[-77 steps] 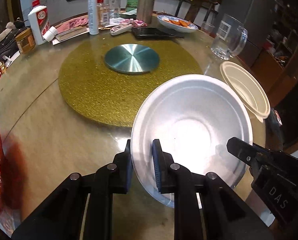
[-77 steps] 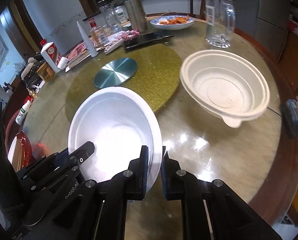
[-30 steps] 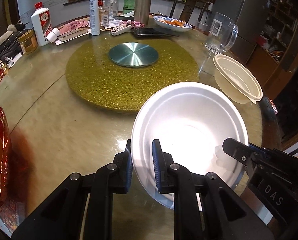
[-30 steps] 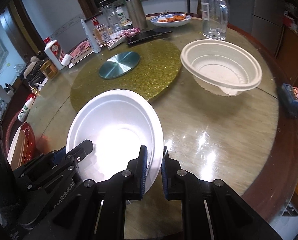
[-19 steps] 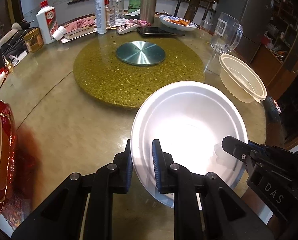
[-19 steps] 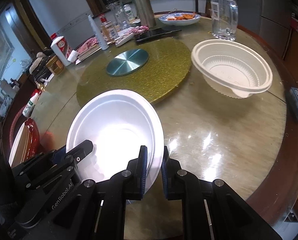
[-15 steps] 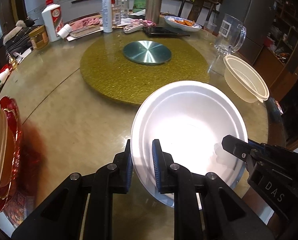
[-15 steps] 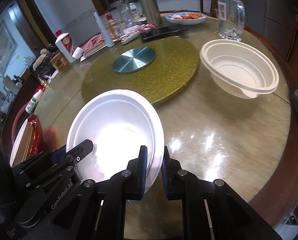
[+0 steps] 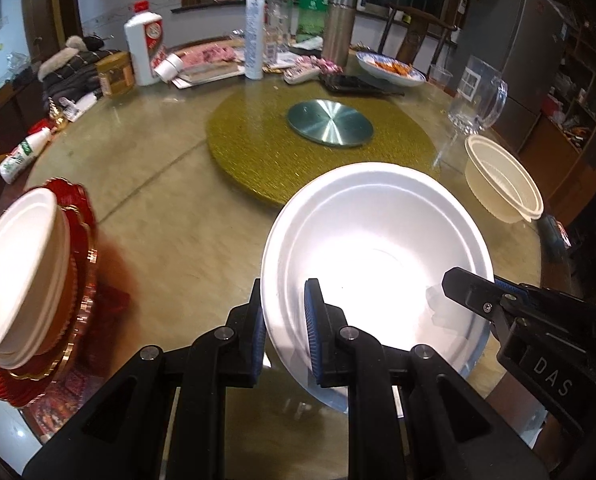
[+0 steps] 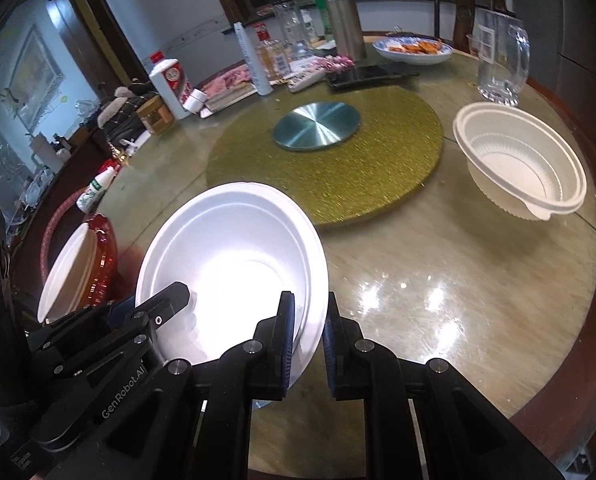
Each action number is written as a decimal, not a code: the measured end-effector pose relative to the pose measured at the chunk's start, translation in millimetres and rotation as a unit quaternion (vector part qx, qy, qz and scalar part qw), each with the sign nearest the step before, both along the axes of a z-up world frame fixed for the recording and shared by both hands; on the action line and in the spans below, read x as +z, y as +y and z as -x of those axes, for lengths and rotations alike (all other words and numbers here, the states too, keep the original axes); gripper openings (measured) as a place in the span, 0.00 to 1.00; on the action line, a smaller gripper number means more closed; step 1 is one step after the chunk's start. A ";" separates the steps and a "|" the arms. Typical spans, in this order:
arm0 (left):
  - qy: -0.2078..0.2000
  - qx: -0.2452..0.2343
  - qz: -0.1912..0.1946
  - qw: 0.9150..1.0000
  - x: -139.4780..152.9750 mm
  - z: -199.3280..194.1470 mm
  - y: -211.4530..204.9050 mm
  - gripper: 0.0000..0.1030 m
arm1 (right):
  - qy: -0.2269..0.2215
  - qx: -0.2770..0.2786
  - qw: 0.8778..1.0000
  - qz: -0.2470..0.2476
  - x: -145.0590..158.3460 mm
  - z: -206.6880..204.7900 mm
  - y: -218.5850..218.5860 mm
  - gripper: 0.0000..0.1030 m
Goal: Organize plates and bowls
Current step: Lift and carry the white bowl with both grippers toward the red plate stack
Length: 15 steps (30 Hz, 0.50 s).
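Two grippers hold one white bowl (image 9: 378, 248) between them, lifted above the near part of the round worktop (image 9: 169, 216). The left gripper (image 9: 283, 332) has its fingers closed on the bowl's near-left rim, one blue pad inside the wall and one outside. The right gripper (image 10: 308, 340) is clamped the same way on the near-right rim, the rim passing between its two fingers.

One cream ribbed bowl (image 10: 522, 164) sits on the worktop at the far right, near one clear glass jug (image 10: 502, 64). At the left edge one stack stands: a red plate (image 9: 77, 264) carrying a pale bowl (image 9: 17, 272); how many pieces are nested in it cannot be told. One gold turntable (image 9: 257, 148) with one metal disc (image 9: 330, 122) fills the worktop's middle.
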<state>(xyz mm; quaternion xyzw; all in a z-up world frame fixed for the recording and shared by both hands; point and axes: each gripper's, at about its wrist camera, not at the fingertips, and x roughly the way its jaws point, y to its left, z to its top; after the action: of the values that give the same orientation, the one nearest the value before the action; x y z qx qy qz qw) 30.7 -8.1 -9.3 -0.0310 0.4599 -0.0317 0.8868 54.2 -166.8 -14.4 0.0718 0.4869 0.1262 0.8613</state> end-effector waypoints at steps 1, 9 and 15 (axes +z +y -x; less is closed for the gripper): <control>-0.003 0.002 -0.002 1.000 1.8 0.9 1.6 0.15 | -0.002 0.002 1.000 -0.002 1.1 0.2 1.0 0.13; -0.025 0.035 0.000 0.999 16.2 10.1 26.7 0.15 | -0.018 0.027 0.999 -0.013 10.2 -4.4 21.8 0.15; -0.053 0.071 -0.005 0.996 29.9 18.5 49.9 0.15 | -0.035 0.063 0.997 -0.008 20.4 -8.3 52.8 0.15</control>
<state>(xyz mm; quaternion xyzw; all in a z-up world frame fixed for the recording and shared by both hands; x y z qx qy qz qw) 12.2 41.8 20.7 -0.0574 0.4087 0.0322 0.9103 62.5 -114.0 6.0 0.0433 0.4586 0.1867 0.8677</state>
